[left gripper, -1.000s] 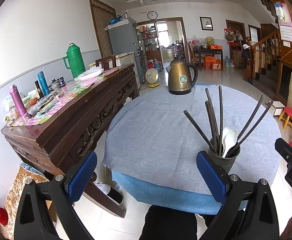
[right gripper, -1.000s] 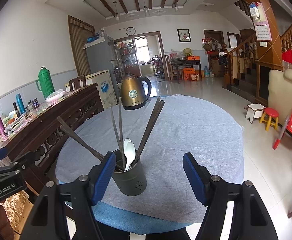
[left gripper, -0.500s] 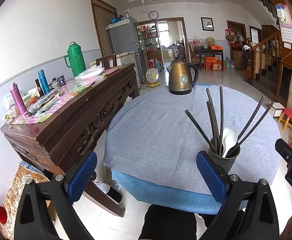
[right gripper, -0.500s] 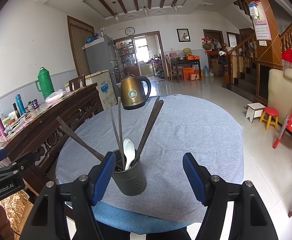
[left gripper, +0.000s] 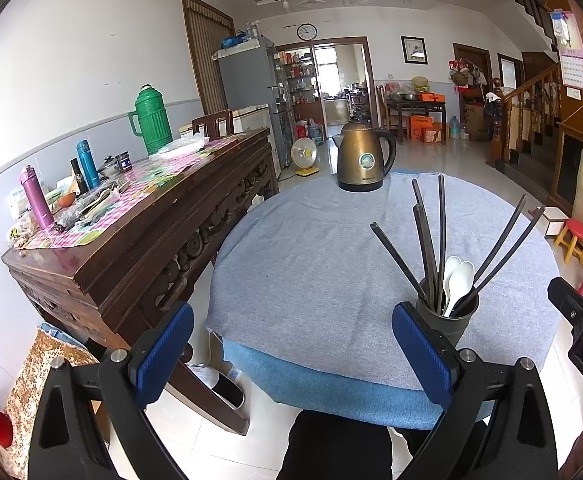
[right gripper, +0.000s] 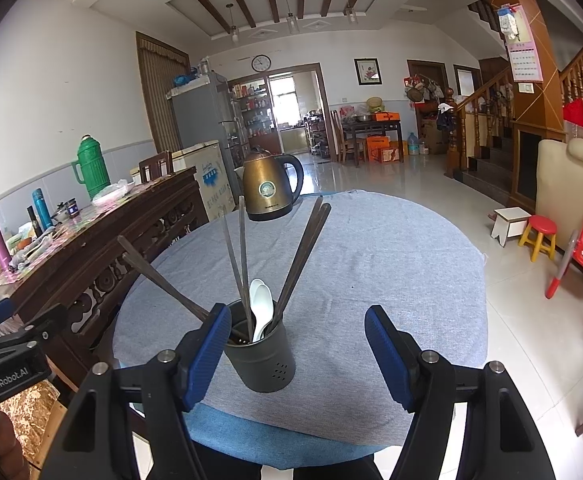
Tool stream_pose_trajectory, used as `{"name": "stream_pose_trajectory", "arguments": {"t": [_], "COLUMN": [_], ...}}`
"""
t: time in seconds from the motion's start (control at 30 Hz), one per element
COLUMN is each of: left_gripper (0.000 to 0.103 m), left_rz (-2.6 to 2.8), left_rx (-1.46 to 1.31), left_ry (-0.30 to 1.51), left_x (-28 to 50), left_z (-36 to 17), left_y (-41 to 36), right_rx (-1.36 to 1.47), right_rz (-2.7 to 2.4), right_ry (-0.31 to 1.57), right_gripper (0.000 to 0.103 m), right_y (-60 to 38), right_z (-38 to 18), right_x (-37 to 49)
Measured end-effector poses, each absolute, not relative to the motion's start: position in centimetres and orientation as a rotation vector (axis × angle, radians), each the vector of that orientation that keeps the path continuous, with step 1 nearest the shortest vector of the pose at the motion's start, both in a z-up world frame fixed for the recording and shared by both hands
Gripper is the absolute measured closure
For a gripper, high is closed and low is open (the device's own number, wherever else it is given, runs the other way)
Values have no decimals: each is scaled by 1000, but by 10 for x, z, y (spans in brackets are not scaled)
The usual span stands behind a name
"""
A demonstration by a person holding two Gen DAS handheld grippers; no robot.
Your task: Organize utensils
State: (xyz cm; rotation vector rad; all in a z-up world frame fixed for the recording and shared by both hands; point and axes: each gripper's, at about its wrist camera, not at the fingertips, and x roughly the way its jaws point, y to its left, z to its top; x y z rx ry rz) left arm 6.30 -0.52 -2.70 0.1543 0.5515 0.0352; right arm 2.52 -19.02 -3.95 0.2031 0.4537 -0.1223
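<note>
— Chopsticks (right gripper: pixel 247 256) and spoons (right gripper: pixel 260 304) all stood in the holder (right gripper: pixel 260 360) near the bench's (right gripper: pixel 391 272) front edge. What then?

— Both grippers, left (left gripper: pixel 291 354) and right (right gripper: pixel 291 350), hung back, jaws spread, empty. Best approach was from above, singling one stick.

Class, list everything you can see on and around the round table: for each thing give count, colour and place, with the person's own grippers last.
holder: one, dark grey, near edge of table, upright.
chopsticks: several, dark, standing in holder, fanned out.
spoons: two, white, in holder.
kettle: one, bronze, far side of table.
tablecloth: one, grey-blue, covering table.
sideboard: one, dark wood, beside table, cluttered.
green flask: one, on sideboard.
left gripper: one, black with blue pads, open, empty.
right gripper: one, same colours, open, empty.
</note>
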Motion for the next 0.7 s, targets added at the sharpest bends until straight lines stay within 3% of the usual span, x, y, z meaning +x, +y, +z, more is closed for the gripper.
{"name": "stream_pose_trajectory", "arguments": {"t": [0.7], "left_gripper": [4], "left_rz": [33], "left_rx": [151], "left_ry": [554], "left_x": [62], "left_z": [-27], "left_y": [-4], "right_rx": [205], "right_rz": [-118], "right_ry": [458], "right_gripper": [30], "right_y": [-189], "right_z": [-39], "right_x": [26]}}
